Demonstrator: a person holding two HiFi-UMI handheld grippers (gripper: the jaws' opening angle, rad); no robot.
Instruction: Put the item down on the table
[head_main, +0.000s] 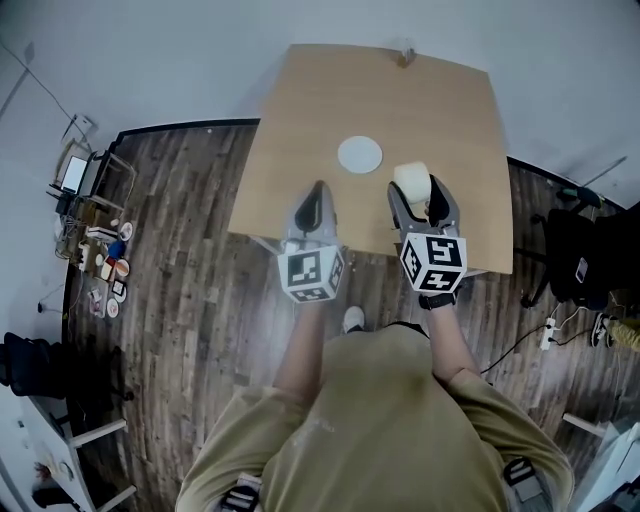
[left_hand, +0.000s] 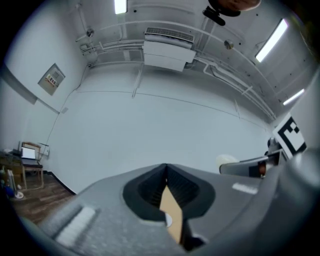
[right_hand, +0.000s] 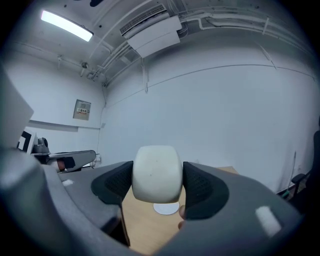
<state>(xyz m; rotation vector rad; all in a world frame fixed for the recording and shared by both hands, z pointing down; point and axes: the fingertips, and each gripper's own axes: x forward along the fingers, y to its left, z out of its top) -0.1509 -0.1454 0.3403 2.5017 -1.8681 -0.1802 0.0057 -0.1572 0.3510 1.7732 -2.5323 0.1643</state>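
My right gripper (head_main: 416, 192) is shut on a cream, rounded, cup-like item (head_main: 411, 179), held above the near right part of the wooden table (head_main: 300, 120). In the right gripper view the item (right_hand: 157, 173) fills the gap between the two dark pads (right_hand: 202, 189), which press on both its sides. A white round disc (head_main: 359, 155) lies flat at the table's middle, also seen as the disc (right_hand: 166, 208) below the item. My left gripper (head_main: 316, 196) hovers over the near edge to the left, jaws closed together with nothing in them (left_hand: 166, 168).
A small brown object (head_main: 404, 57) stands at the table's far edge. On the wood floor, a low rack with small things (head_main: 90, 215) is at the left, and a dark chair (head_main: 580, 250) and a power strip (head_main: 547, 333) at the right.
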